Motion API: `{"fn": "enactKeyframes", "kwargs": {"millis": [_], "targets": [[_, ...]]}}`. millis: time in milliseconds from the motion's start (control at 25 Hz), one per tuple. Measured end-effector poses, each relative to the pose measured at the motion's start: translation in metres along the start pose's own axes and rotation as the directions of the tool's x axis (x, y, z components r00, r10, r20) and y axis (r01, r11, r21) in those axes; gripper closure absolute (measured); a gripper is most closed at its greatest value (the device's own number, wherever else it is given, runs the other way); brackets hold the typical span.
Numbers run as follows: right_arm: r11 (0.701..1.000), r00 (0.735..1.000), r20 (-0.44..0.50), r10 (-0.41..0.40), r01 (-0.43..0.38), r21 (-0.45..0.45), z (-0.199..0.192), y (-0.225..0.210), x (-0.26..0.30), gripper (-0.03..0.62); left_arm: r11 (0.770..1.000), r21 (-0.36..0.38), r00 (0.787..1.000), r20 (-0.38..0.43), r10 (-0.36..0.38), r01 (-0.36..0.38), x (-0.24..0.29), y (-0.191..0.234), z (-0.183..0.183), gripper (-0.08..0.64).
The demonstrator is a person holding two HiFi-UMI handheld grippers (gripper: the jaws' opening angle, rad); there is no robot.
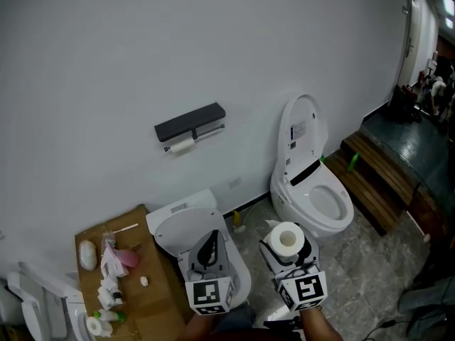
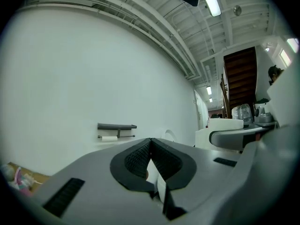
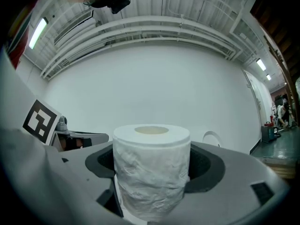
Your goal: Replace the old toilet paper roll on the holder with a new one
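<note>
Roll (image 3: 151,168) in right gripper (image 1: 289,247); toilet (image 1: 176,227) before holder (image 1: 190,123).

Ahead of me a plain white wall (image 1: 142,48) runs the width of the room. A white toilet (image 1: 286,196) stands against it to my right, lid (image 1: 302,130) raised. Beyond it are dark wooden steps (image 1: 377,183), with a green bottle (image 1: 352,162) at their near end. A second white toilet (image 1: 178,229) sits just below me. On my left, a brown bench (image 1: 158,290) carries a pink object (image 1: 129,258), a white oval object (image 1: 87,254) and small clutter. The floor (image 1: 370,268) is grey marbled tile.
</note>
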State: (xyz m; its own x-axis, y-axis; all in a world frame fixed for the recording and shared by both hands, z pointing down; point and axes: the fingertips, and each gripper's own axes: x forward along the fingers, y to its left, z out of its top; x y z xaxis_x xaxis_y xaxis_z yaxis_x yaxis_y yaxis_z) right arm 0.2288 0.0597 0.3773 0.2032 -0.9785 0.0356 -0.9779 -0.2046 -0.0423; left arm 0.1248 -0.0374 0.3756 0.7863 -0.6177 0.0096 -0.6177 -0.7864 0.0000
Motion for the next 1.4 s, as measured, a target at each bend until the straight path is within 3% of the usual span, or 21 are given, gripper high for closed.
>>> {"fn": "enactKeyframes", "kwargs": {"millis": [360, 600, 1000, 1400], "targets": [[0.997, 0.997, -0.023, 0.073, -0.074, -0.032, 0.004, 0.028, 0.120, 0.186, 0.996, -0.036, 0.997, 0.016, 0.078, -0.077, 0.068, 0.095, 0.002, 0.543], [0.992, 0.994, 0.024, 0.109, -0.107, -0.063, 0.009, 0.050, 0.172, 0.186, 0.993, 0.005, 0.993, 0.036, 0.114, -0.114, 0.087, 0.141, 0.000, 0.545], [0.981, 0.983, 0.018, 0.182, -0.180, -0.078, 0.009, 0.068, 0.227, 0.186, 0.987, -0.017, 0.987, 0.016, 0.159, -0.159, 0.116, 0.178, -0.009, 0.545], [0.962, 0.963, 0.019, 0.269, -0.268, -0.057, 0.009, 0.045, 0.314, 0.186, 0.971, -0.028, 0.971, -0.006, 0.238, -0.238, 0.188, 0.207, -0.015, 0.545]]}}
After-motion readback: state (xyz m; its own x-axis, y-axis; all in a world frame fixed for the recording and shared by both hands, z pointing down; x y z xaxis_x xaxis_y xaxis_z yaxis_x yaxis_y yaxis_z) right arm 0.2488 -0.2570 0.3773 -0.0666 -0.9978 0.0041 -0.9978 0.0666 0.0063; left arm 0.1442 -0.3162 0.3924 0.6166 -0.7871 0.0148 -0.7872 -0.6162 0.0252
